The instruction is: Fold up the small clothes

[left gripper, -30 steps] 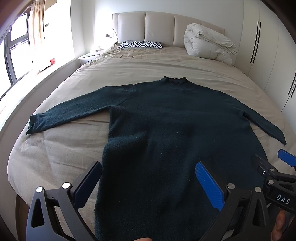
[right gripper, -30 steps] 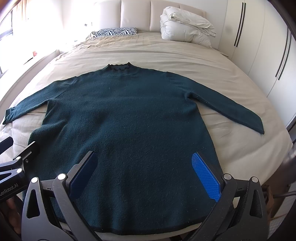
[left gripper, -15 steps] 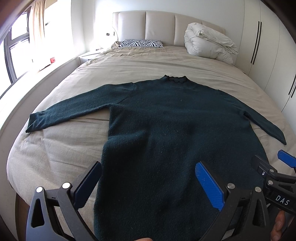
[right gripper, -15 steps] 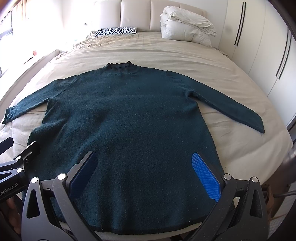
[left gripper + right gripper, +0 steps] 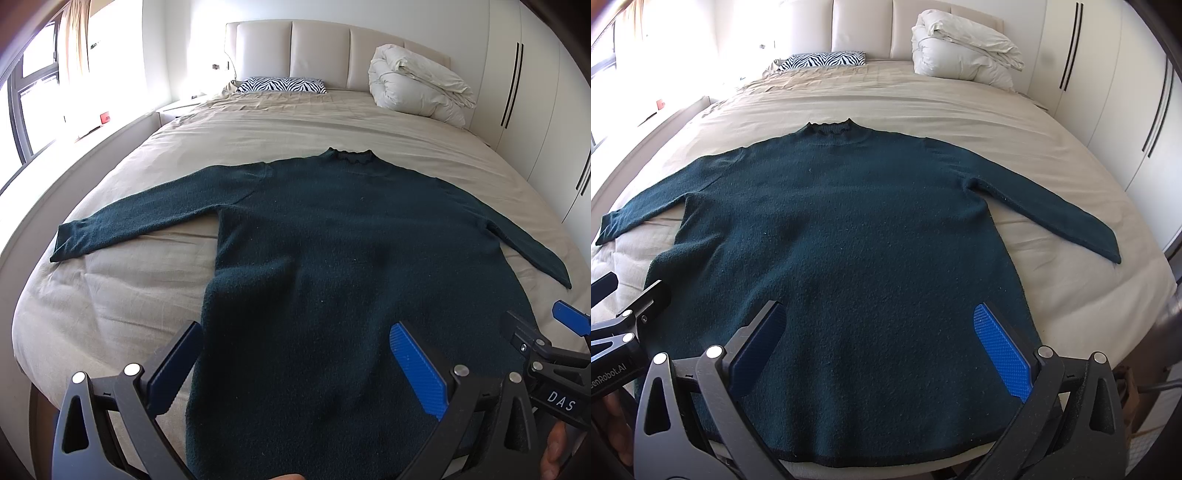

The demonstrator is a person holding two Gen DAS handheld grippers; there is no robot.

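Note:
A dark green knit sweater [image 5: 351, 251] lies flat and face up on the beige bed, collar toward the headboard, both sleeves spread out to the sides; it also shows in the right wrist view [image 5: 849, 229]. My left gripper [image 5: 295, 354] is open and empty, hovering above the sweater's lower left part near the hem. My right gripper [image 5: 882, 343] is open and empty above the sweater's lower right part, just inside the hem. The right gripper's tip shows at the left wrist view's right edge [image 5: 546, 339].
The bed [image 5: 295, 122] has a zebra-print pillow [image 5: 280, 85] and a rolled white duvet [image 5: 417, 85] by the padded headboard. A window and ledge run along the left. White wardrobes [image 5: 1108, 92] stand at the right. The bed's foot edge [image 5: 871, 469] is just below the hem.
Both grippers have stayed almost still; the views shifted only slightly. The sweater has not moved.

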